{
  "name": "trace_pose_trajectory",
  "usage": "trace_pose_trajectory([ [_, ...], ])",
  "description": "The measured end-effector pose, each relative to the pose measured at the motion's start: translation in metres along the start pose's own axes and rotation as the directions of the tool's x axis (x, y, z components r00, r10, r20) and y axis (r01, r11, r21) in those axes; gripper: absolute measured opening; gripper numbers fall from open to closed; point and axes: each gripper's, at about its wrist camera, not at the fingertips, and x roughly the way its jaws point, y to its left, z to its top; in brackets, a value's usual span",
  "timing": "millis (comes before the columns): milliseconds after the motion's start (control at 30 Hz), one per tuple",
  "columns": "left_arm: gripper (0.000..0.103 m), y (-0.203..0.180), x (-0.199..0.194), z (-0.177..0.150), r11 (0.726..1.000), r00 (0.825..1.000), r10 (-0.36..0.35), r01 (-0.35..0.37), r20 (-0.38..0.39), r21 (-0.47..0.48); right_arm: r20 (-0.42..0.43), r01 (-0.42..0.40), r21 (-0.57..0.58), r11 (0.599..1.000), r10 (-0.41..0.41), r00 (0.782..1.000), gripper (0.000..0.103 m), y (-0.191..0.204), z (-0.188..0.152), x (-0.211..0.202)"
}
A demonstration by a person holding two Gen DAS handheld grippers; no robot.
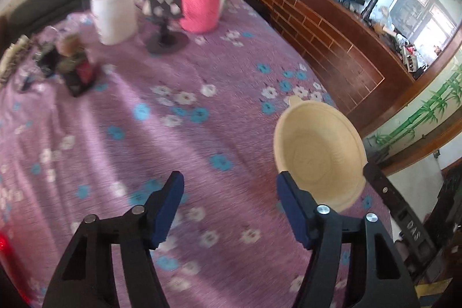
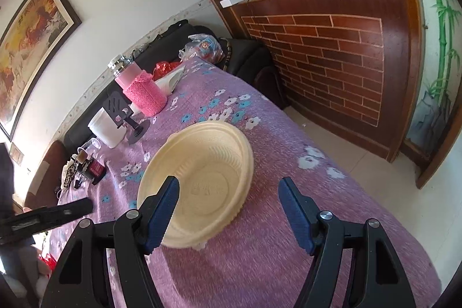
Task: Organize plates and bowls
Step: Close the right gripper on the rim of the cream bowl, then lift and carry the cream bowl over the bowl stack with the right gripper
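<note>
A cream plastic bowl point(image 1: 317, 152) sits on the purple flowered tablecloth point(image 1: 173, 134) near the table's right edge. In the right wrist view the same bowl point(image 2: 202, 181) looks like a nested stack and lies just beyond the fingers. My left gripper point(image 1: 229, 207) is open and empty over the cloth, to the left of the bowl. My right gripper point(image 2: 228, 210) is open, its left finger overlapping the bowl's near rim without closing on it. The other gripper's black finger point(image 2: 46, 217) shows at the left.
At the far end stand a pink knit-covered bottle point(image 1: 200, 0), a white cup point(image 1: 114, 15), a black phone stand point(image 1: 166, 16) and small dark items point(image 1: 73, 62). A brick-patterned wooden counter point(image 2: 332, 68) and tiled floor point(image 2: 389, 192) lie past the table's right edge.
</note>
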Motion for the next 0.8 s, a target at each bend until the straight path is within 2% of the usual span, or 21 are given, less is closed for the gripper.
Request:
trace_pose_trajectory([
  [100, 0.066, -0.006, 0.024, 0.007, 0.999, 0.999, -0.020, 0.019, -0.034, -0.029, -0.019, -0.013, 0.008, 1.000, 0.014, 1.000, 0.075, 0.001, -0.001, 0.016],
  [167, 0.066, -0.007, 0.037, 0.009, 0.999, 0.998, -0.031, 0.029, -0.052, -0.045, -0.027, -0.021, 0.009, 1.000, 0.021, 0.999, 0.070, 0.002, -0.003, 0.023],
  [333, 0.066, -0.015, 0.060, 0.011, 0.994, 0.993, -0.092, 0.087, -0.075, -0.073, -0.033, -0.018, 0.014, 1.000, 0.018, 0.999, 0.057, -0.001, -0.006, 0.031],
  [533, 0.065, -0.030, 0.078, 0.014, 0.995, 0.992, -0.094, 0.090, -0.082, -0.051, -0.058, -0.017, 0.022, 1.000, 0.018, 0.998, 0.036, -0.004, -0.008, 0.038],
  [600, 0.051, -0.034, 0.082, 0.013, 0.995, 0.991, -0.096, 0.093, -0.091, -0.041, -0.065, -0.021, 0.027, 0.999, 0.023, 0.998, 0.030, -0.005, -0.008, 0.039],
  [667, 0.043, -0.034, 0.085, 0.012, 0.994, 0.989, -0.106, 0.102, -0.105, -0.038, -0.069, -0.030, 0.032, 0.999, 0.032, 0.997, 0.028, -0.006, -0.009, 0.040],
  [800, 0.036, -0.032, 0.082, 0.006, 0.990, 0.986, -0.134, 0.128, -0.103, -0.059, -0.085, -0.064, 0.030, 0.997, 0.067, 0.994, 0.020, -0.002, -0.011, 0.041],
])
